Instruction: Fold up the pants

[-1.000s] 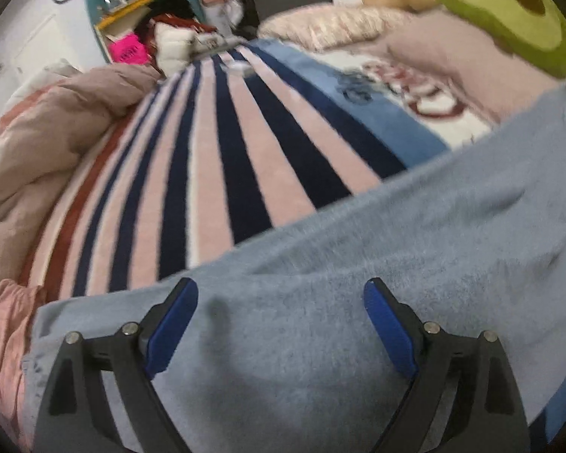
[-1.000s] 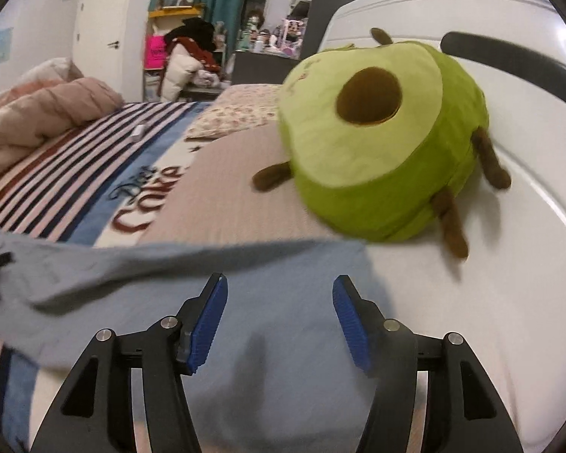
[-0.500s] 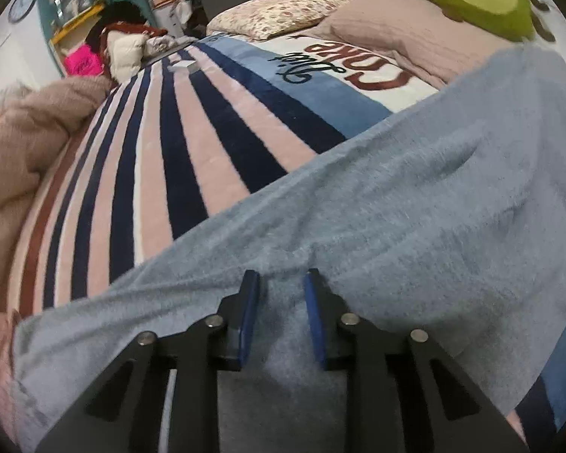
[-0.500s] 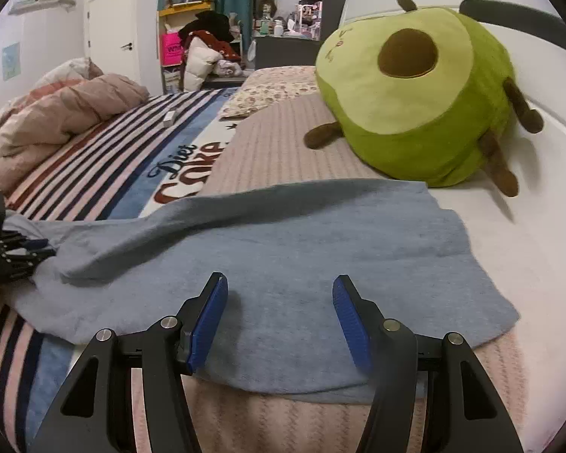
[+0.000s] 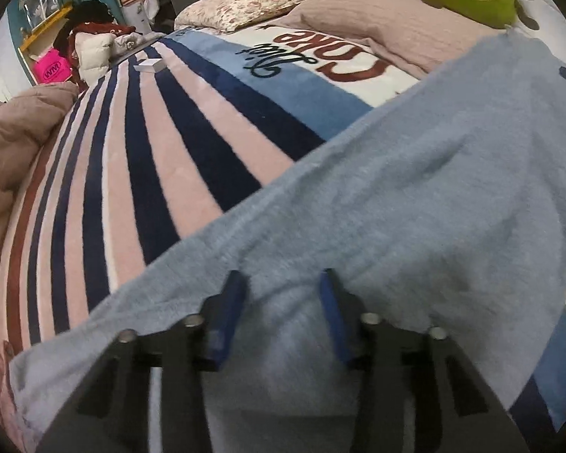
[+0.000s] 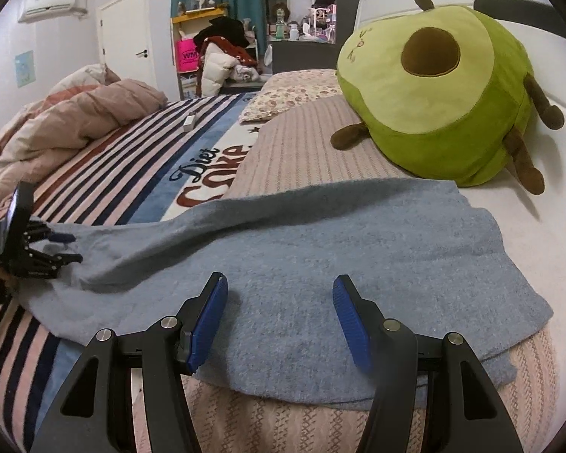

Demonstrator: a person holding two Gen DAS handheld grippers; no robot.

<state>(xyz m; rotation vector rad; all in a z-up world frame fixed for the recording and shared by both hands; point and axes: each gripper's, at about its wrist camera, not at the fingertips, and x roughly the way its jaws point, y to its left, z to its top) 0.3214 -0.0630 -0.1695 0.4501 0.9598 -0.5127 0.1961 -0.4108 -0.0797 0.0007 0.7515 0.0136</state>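
The light blue pants (image 6: 320, 241) lie spread across the bed, one end on the pink pillow, the other stretching left. In the left wrist view the pants (image 5: 415, 196) fill the lower right. My left gripper (image 5: 281, 302) rests over the pants' edge with its blue pads partly open, fabric bunched between them. It also shows in the right wrist view (image 6: 62, 247) at the far left end of the pants. My right gripper (image 6: 279, 302) is open and empty, just above the near edge of the pants.
A green avocado plush (image 6: 441, 87) sits on the pillow beyond the pants. A striped blanket (image 5: 139, 158) covers the bed, with a small white box (image 5: 149, 65) on it. A rumpled pink duvet (image 6: 75, 120) lies at the left.
My left gripper closed on the pants edge, then opened part way. My right gripper drew back from the plush, so more of the pants shows.
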